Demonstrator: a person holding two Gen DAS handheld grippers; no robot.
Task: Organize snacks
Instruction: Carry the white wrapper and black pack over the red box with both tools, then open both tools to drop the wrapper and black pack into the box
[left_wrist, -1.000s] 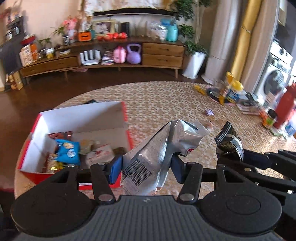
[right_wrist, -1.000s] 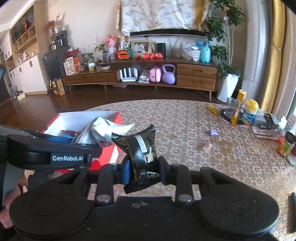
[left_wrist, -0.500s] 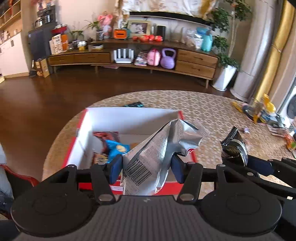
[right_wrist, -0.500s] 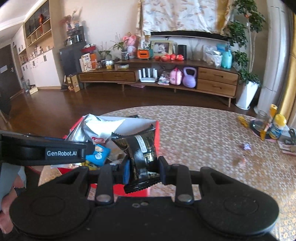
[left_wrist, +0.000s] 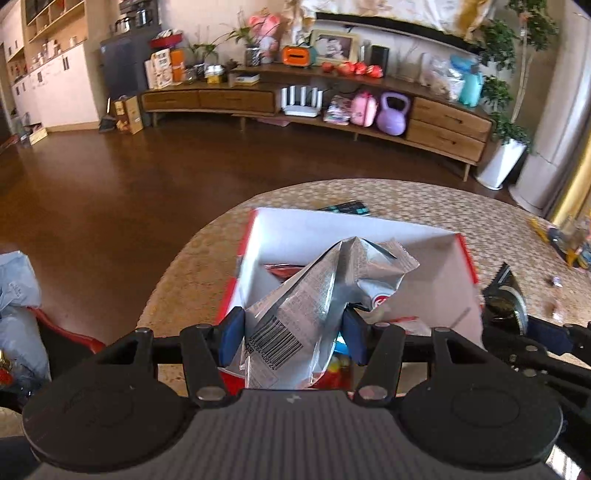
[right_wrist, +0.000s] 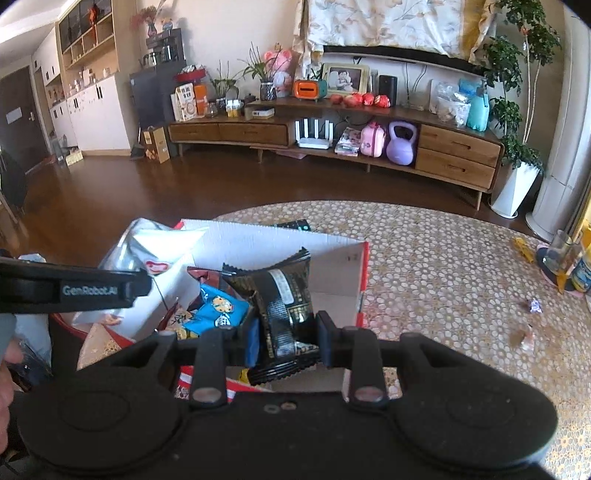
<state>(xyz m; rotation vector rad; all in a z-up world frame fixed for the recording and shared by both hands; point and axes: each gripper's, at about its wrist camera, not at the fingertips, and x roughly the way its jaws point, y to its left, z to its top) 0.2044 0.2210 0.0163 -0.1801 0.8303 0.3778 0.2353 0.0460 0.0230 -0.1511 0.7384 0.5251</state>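
Presently, a crumpled silver snack bag (left_wrist: 325, 295) is clamped between the fingers of the left gripper (left_wrist: 293, 341) and held over the open red-and-white box (left_wrist: 354, 236) on the table (left_wrist: 424, 199). A black snack packet (right_wrist: 282, 299) is pinched in the nearly closed fingers of the right gripper (right_wrist: 286, 338), above the same box, where a blue packet (right_wrist: 218, 306) is seen.

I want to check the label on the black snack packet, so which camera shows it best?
The right wrist view: the black snack packet sits centred between the right tool's pads, its white label strip facing the camera. The left wrist view catches only its crimped top edge at the right border.
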